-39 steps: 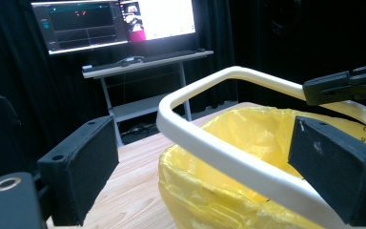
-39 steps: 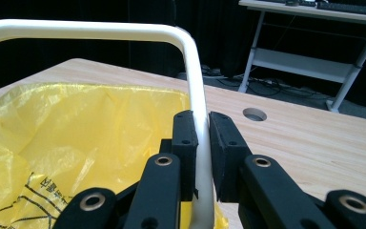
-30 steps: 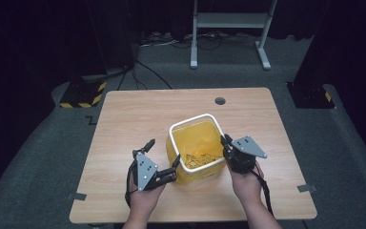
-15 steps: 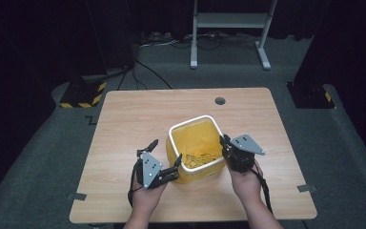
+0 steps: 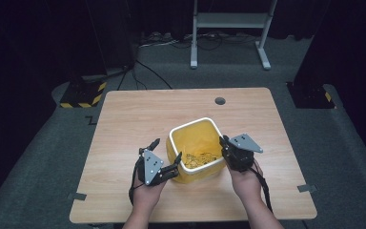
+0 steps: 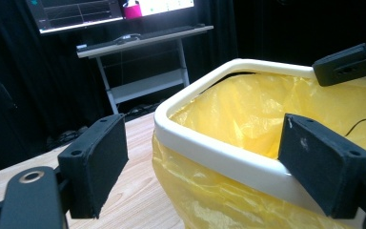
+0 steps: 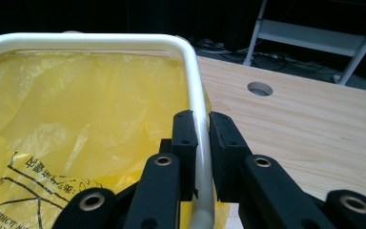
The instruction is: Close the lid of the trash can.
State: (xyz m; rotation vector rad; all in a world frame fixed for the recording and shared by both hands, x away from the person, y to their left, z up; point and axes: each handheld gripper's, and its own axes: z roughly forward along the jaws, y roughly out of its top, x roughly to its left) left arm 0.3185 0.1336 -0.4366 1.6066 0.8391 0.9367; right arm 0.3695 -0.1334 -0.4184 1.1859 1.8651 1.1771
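So the yellow-lined bin sits near the front-middle of the wooden table, w/ the person's hands on either side of it. The right gripper is clamped on the bin's white rim: in the right gripper view one pad is inside the liner, the other outside, rim pinched between them. The left gripper has its jaws wide, and they've just been closing in a bit. In the left gripper view its two pads straddle the near corner of the rim w/o pressing on it, one well off to the side over bare table, the other close by the bin's wall.

The yellow bag has black print on it, but it's crumpled and cut off at the frame edge, can't read it. Bin's bottom is hidden by the liner folds. Background's mostly black; a metal stand and cables on the floor behind the table are about all that's visible. The cable hole in the tabletop is behind the bin.
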